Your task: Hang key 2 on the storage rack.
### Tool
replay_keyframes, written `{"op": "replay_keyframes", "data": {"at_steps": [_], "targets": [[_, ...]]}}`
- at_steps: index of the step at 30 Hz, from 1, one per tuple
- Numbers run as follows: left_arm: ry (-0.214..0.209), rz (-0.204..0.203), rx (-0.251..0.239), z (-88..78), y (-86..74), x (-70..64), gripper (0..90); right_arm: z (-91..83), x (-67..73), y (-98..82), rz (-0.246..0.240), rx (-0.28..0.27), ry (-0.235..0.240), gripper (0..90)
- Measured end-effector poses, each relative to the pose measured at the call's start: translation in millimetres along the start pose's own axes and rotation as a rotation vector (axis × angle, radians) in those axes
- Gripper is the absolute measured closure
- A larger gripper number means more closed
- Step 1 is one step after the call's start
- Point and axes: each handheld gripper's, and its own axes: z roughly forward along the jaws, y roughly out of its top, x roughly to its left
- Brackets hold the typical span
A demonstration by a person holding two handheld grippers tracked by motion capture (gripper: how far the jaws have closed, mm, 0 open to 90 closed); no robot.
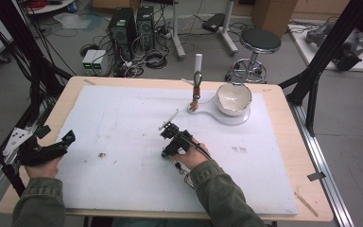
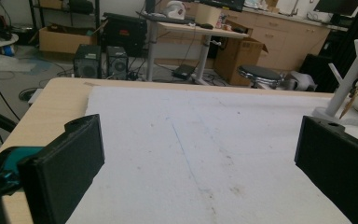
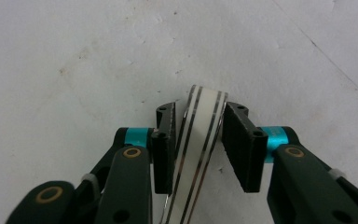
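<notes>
White mat [image 1: 123,179] covers a wooden table [image 1: 288,99]; PC towers [image 1: 131,26], cables and a stool [image 1: 260,42] crowd the floor behind. Bowl [image 1: 234,98] and key rack [image 1: 197,80] sit at the far edge. Right gripper [image 1: 169,127] is clamped on a striped white band [image 3: 196,144] mid-mat, its long axis pointing toward the rack. Left gripper [image 1: 59,141] is wide apart, holding nothing.

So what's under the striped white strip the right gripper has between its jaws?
Under the white strip, bare white mat shows on both sides and ahead of it. The right gripper has its jaws closed against the strip's edges. The strip's near end runs beneath the gripper body, so what lies there is hidden.
</notes>
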Motion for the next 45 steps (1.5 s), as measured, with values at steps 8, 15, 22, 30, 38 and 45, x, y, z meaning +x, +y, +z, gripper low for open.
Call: {"op": "replay_keyframes", "data": {"at_steps": [8, 15, 22, 30, 38, 45], "targets": [[0.000, 0.001, 0.002, -0.1, 0.0, -0.1, 1.8, -1.5, 3.3, -0.3, -0.008, 0.021, 0.035, 73.3], [0.000, -0.002, 0.001, 0.0, 0.0, -0.1, 1.8, -16.8, 7.6, 4.7, -0.034, 0.001, 0.025, 73.6], [0.000, -0.003, -0.002, -0.2, 0.0, 0.1, 1.8, -35.5, 5.8, 6.9, -0.026, -0.052, 0.013, 73.6], [0.000, -0.003, 0.001, 0.0, -0.1, -0.1, 1.8, -54.9, -0.4, 6.8, 0.011, -0.116, 0.014, 73.7], [0.000, -0.003, 0.002, 0.1, -0.1, -0.3, 1.8, -75.3, -8.9, 3.8, 0.044, -0.182, 0.013, 73.7], [-0.002, -0.005, 0.000, 1.0, -0.3, -0.5, 1.8, -94.8, -11.2, 4.3, 0.051, -0.227, 0.001, 73.7]]}}
